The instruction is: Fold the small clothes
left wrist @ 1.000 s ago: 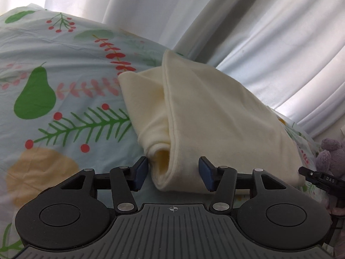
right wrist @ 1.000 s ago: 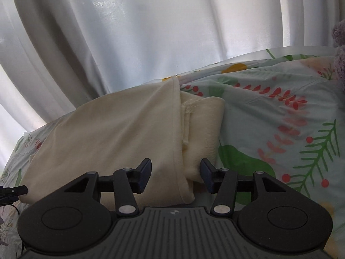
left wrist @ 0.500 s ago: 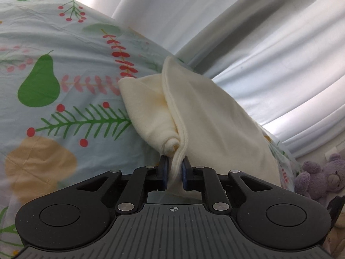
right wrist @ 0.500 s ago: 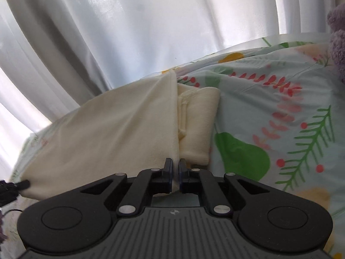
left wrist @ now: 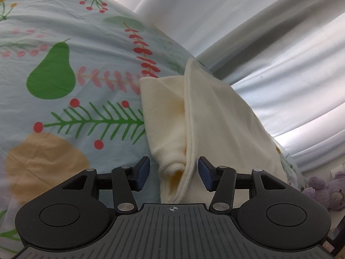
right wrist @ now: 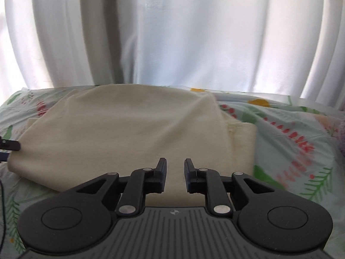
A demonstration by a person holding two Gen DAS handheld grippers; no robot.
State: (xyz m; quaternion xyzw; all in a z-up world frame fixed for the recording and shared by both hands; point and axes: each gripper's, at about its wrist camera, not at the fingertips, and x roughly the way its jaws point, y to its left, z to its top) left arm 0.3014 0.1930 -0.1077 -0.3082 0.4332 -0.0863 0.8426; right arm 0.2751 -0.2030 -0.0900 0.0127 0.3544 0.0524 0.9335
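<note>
A cream garment [left wrist: 215, 116] lies folded on the printed bedsheet [left wrist: 64, 112], with a rolled sleeve fold at its near left corner. My left gripper [left wrist: 174, 173] straddles that corner. Its jaws are opening; the cloth sits between the blue pads [left wrist: 143, 172] without being pressed. In the right wrist view the same garment [right wrist: 129, 129] spreads wide, a folded part sticking out at its right side. My right gripper [right wrist: 175, 170] hovers over the middle of the garment's near edge. Its jaws are opening with a narrow gap, and no cloth is pinched between them.
White curtains [right wrist: 183, 32] hang close behind the bed's far edge. Purple plush toys [left wrist: 323, 190] sit at the right of the bed. A black tip of the other gripper [right wrist: 10, 145] shows at the garment's left corner. Bare sheet [right wrist: 291, 140] lies right of the garment.
Both grippers closed on the garment's near edge half a second ago and have now let go. The right gripper has slid left to the middle of the garment. The left one stayed and rolled.
</note>
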